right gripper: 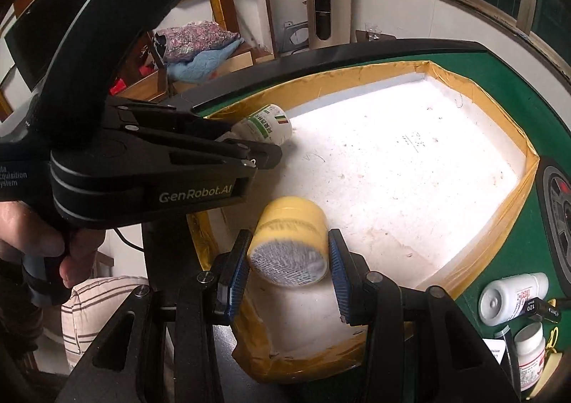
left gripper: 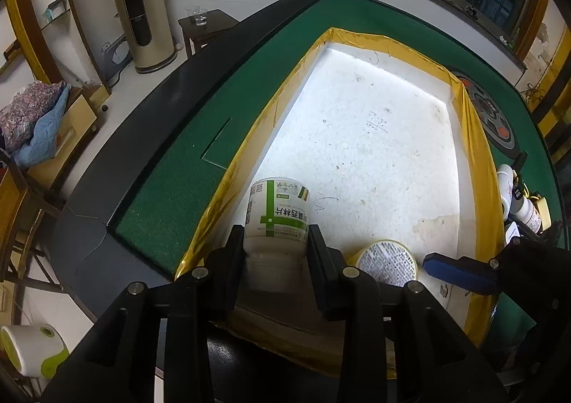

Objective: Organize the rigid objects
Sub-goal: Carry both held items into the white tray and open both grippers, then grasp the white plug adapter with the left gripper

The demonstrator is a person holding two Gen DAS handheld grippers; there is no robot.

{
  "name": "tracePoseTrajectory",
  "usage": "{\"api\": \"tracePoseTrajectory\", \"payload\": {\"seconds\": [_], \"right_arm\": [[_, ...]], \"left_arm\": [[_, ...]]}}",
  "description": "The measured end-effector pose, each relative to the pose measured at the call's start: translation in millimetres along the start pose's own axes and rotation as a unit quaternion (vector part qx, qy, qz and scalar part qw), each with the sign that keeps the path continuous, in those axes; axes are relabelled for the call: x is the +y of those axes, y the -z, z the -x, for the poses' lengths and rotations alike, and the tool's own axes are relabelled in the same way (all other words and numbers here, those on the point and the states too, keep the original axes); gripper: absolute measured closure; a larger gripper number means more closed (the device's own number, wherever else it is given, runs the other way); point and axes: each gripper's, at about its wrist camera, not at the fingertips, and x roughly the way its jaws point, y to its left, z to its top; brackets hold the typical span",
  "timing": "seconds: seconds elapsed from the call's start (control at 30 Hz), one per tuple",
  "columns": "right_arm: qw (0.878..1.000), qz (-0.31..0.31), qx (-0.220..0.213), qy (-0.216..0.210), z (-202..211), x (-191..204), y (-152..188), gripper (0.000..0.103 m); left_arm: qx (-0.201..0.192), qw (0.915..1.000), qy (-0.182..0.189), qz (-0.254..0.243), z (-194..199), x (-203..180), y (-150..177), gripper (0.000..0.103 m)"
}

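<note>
A white bottle [left gripper: 276, 214] with a green label lies between my left gripper's [left gripper: 275, 246] black fingers, which are shut on its neck end, at the near left of the white tray [left gripper: 374, 125]. In the right wrist view that same bottle [right gripper: 266, 125] pokes out past the left gripper [right gripper: 264, 153], over the tray's [right gripper: 410, 171] left edge. My right gripper [right gripper: 289, 271] is shut on a yellow jar [right gripper: 289, 242] lying on its side, printed bottom towards the camera. The left wrist view shows the jar [left gripper: 387, 262] beside a blue pad [left gripper: 456, 271].
The tray has a yellow taped rim and sits on a green felt table [left gripper: 171, 203] with a black border. White bottles [right gripper: 514, 296] [right gripper: 531, 353] lie on the felt at the right. A hand [right gripper: 32, 235] holds the left gripper's handle.
</note>
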Motion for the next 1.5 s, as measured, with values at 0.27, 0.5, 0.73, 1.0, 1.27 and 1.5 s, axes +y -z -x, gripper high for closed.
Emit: {"api": "tracePoseTrajectory", "payload": {"seconds": [0.27,0.5,0.73,1.0,1.27,1.5], "right_arm": [[1.0,0.0,-0.008,0.011,11,2,4,0.064],[0.999,-0.025,-0.025,0.012,27,-9,12,0.06],[0.997,-0.043,-0.067,0.013,59,-11,26,0.048],[0.989,-0.083,-0.116,0.034,101,-18,68,0.032],[0.983,-0.116,-0.133,0.054,118,-27,82,0.026],[0.974,-0.162,-0.151,0.047,135,-58,107,0.016]], "left_arm": [[-0.014,0.9981,0.053,0.029,5,7,1,0.071],[-0.022,0.9977,0.053,0.038,10,-1,2,0.071],[-0.028,0.9969,0.041,0.062,18,-5,4,0.07],[-0.038,0.9948,0.063,0.07,34,-16,8,0.037],[-0.043,0.9944,0.085,0.046,49,-40,7,0.033],[-0.034,0.9904,0.134,-0.001,57,-80,15,0.029]]}}
